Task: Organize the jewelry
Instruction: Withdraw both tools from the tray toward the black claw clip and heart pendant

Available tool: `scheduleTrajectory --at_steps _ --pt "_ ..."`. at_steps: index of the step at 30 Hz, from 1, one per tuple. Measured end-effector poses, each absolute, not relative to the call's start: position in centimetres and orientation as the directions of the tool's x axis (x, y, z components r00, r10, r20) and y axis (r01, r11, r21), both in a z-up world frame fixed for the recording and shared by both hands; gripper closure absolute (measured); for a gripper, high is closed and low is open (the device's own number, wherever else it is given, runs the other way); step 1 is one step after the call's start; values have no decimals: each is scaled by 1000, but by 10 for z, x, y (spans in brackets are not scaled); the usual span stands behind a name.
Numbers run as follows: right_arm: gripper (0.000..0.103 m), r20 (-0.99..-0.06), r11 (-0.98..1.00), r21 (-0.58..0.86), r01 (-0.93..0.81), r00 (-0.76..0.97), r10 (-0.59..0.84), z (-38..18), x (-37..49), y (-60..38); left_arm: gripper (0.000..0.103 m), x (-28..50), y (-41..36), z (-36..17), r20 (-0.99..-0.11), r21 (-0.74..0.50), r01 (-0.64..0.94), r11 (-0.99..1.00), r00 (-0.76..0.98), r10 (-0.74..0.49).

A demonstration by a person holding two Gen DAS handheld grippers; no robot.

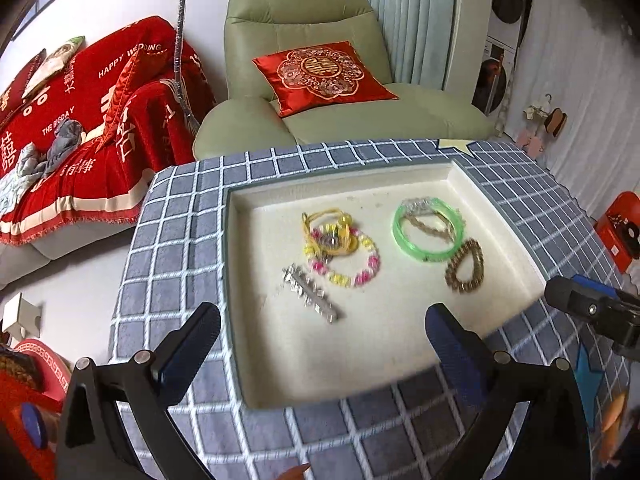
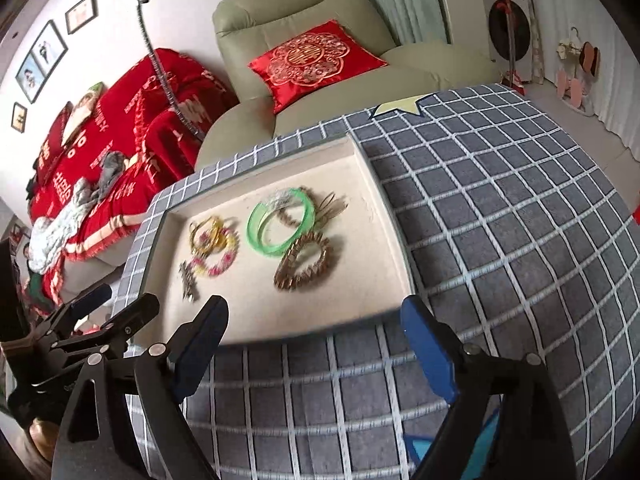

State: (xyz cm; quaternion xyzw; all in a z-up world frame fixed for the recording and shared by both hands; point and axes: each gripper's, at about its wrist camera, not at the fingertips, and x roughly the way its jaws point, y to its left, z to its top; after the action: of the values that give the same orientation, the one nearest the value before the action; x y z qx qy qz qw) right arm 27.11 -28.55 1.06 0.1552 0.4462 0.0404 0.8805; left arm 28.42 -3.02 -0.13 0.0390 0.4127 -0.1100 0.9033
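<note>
Both tongs, left [image 1: 320, 344] and right [image 2: 316, 336], tilt down, wide and empty, near the tray [image 1: 460, 176].

Each tool [image 1: 320, 344] has black arms, silver screws and blue fingers [image 2: 430, 354].

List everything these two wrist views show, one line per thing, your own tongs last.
Shallow cream tray: one, cream, on the checked cloth.
Grey cloth with white grid lines: one, covers the table.
Translucent green plastic bangle: one, green, tray's right half.
Bronze beaded bracelet: one, brown-gold, just right of the bangle's near edge.
Pink and yellow beaded bracelet: one, tray centre-left.
Yellow cord piece: one, yellow, overlapping the pink and yellow bracelet.
Silver linked bracelet: one, silver, stretched out, nearest tray piece.
Pale green armchair: one, behind the table.
Red embroidered cushion: one, on the armchair.
Red sofa cover: one, left.
Left tongs: open, empty.
Right tongs: open, empty.
</note>
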Motion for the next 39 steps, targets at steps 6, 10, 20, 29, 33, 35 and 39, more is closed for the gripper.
scheduleTrajectory --at_steps 6,10,20,29,33,35,39 --pt "13 -819 947 318 50 518 247 5 244 -277 0 242 -16 -6 -758 -7 236 972 632 -159" --pt "13 -837 950 308 46 489 247 -2 222 -270 0 215 -6 -12 -757 7 217 976 640 -137" --pt "13 -881 951 301 69 403 249 -30 179 -257 0 164 8 -33 -794 -40 266 963 577 -192" --pt "13 -904 971 233 51 379 197 -43 156 -232 0 117 17 -44 -808 -44 318 947 546 -221" --pt "21 -907 982 187 7 385 169 -44 151 -216 0 102 15 -44 -809 -59 349 935 532 -249" --pt "25 -908 987 161 -14 390 154 -43 150 -208 0 96 11 -44 -807 -59 372 926 528 -264" --pt "44 -910 992 107 -59 396 122 -43 147 -196 0 86 2 -45 -810 -58 412 909 512 -284"
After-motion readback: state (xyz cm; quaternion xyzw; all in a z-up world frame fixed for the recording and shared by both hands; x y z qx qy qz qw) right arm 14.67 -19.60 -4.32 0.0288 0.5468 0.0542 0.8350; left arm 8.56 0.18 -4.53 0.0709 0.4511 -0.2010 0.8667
